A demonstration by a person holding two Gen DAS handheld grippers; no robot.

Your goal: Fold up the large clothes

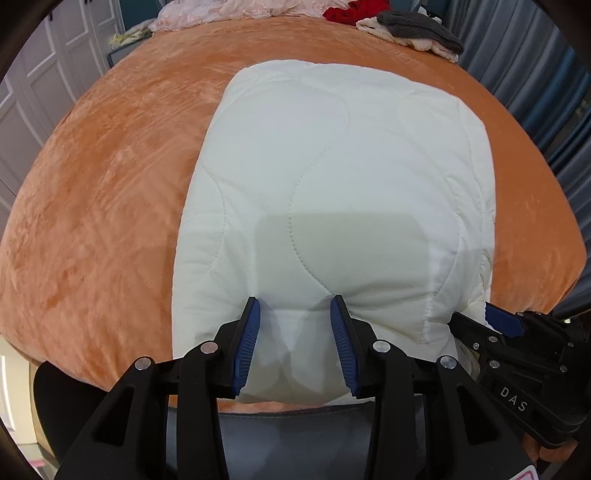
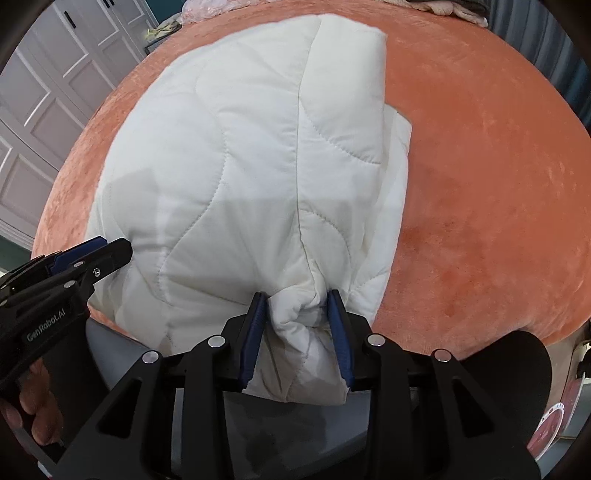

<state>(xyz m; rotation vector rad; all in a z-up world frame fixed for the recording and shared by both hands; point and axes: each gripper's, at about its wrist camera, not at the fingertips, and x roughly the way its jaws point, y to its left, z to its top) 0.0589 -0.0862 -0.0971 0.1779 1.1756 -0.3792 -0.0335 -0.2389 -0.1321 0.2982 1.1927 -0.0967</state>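
A white quilted garment [image 1: 332,192] lies folded into a thick rectangle on the orange plush bed [image 1: 103,192]. My left gripper [image 1: 295,308] is shut on the garment's near edge, with cloth pinched between its blue pads. My right gripper [image 2: 295,301] is shut on a bunched fold at the garment's [image 2: 240,147] near right corner. The right gripper shows in the left wrist view [image 1: 495,321] at the garment's right edge. The left gripper shows in the right wrist view [image 2: 99,254] at the garment's left edge.
At the bed's far end lie pink lace cloth [image 1: 229,11], a red garment [image 1: 354,11], a grey knit [image 1: 421,26] and a cream knit [image 1: 413,42]. White cupboard doors [image 2: 40,103] stand to the left. Blue curtains [image 1: 546,74] hang on the right.
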